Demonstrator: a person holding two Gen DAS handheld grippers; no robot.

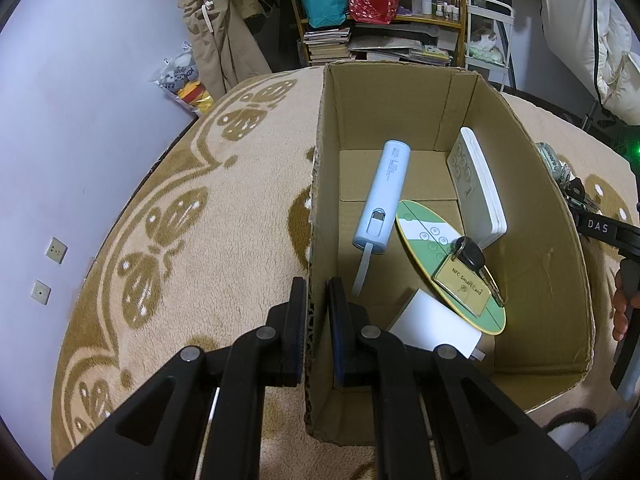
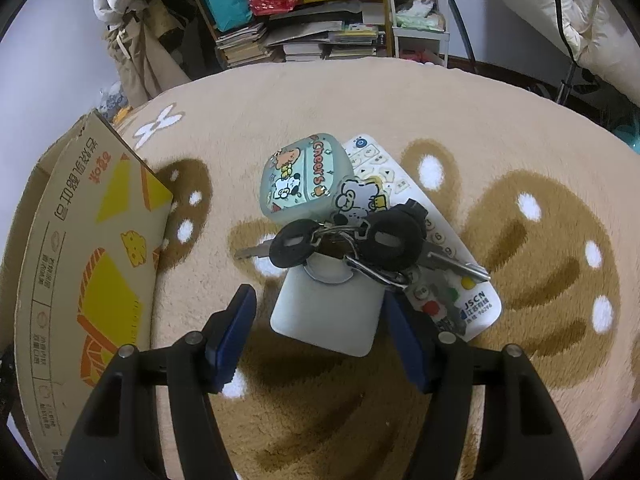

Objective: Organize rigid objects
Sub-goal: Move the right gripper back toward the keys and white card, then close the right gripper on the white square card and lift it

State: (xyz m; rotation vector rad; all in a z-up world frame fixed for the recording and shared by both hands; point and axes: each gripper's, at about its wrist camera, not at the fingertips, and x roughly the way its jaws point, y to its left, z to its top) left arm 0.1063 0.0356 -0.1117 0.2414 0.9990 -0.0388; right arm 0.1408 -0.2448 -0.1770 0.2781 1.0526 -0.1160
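My left gripper (image 1: 317, 308) is shut on the left wall of the open cardboard box (image 1: 320, 200), one finger outside and one inside. On the box floor lie a light blue cylinder (image 1: 382, 196), a white remote (image 1: 476, 192), a green oval disc (image 1: 424, 236), a black key (image 1: 472, 256) with a gold NFC card (image 1: 464, 288), and a white block (image 1: 436, 326). My right gripper (image 2: 320, 316) is open, straddling a flat white device (image 2: 328, 312) on the rug. A bunch of keys (image 2: 348, 240) rests on that device, with a teal cartoon case (image 2: 298, 178) and a white remote (image 2: 452, 292) alongside.
The box's printed outer side (image 2: 92, 240) stands left of the pile. A beige patterned rug (image 2: 520, 140) covers the surface. Shelves with books and bags (image 1: 360, 12) and hanging clothes fill the back. A hand (image 1: 620, 312) on the other gripper shows at the right edge.
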